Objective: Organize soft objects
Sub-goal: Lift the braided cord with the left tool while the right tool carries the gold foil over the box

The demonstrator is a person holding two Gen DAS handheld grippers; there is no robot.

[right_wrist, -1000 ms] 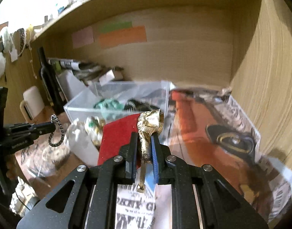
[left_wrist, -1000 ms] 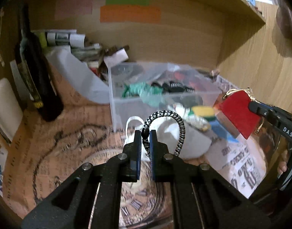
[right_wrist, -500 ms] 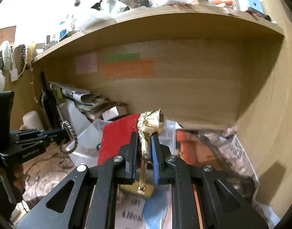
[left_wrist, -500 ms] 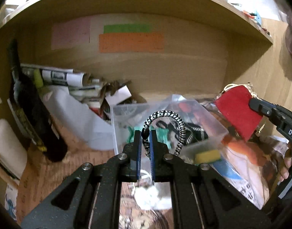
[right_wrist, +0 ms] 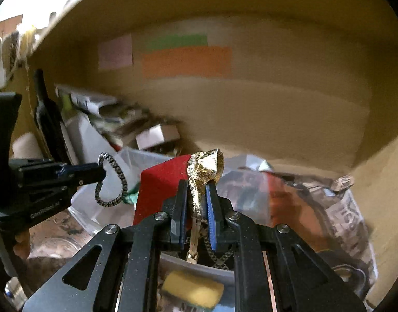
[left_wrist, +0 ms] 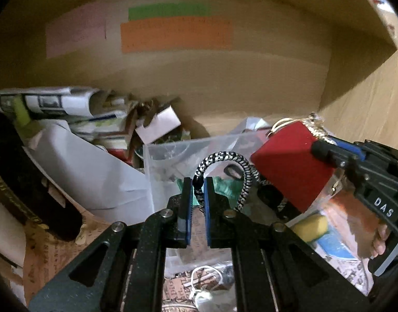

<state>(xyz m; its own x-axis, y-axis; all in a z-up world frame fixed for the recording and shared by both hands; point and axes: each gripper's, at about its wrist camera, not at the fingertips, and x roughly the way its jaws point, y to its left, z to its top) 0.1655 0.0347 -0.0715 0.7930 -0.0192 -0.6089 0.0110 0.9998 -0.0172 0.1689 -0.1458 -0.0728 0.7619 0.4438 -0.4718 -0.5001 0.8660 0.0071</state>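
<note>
While both loads hang above the clear plastic bin at frame centre, the left gripper clamps a black-and-white braided cord loop and the right gripper pinches a red felt pouch's gold ribbon; judged next: lower, then release inside.

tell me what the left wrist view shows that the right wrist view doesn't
Only the left wrist view: a white string bundle low between its fingers, and a rolled newspaper seen sharply.

Only the right wrist view: the gold ribbon strap pinched by the right gripper, and crumpled newspaper.

Both: the black-and-white braided cord loop, the red felt pouch, the yellow sponge, the clear plastic bin, the orange paper strip.
</note>
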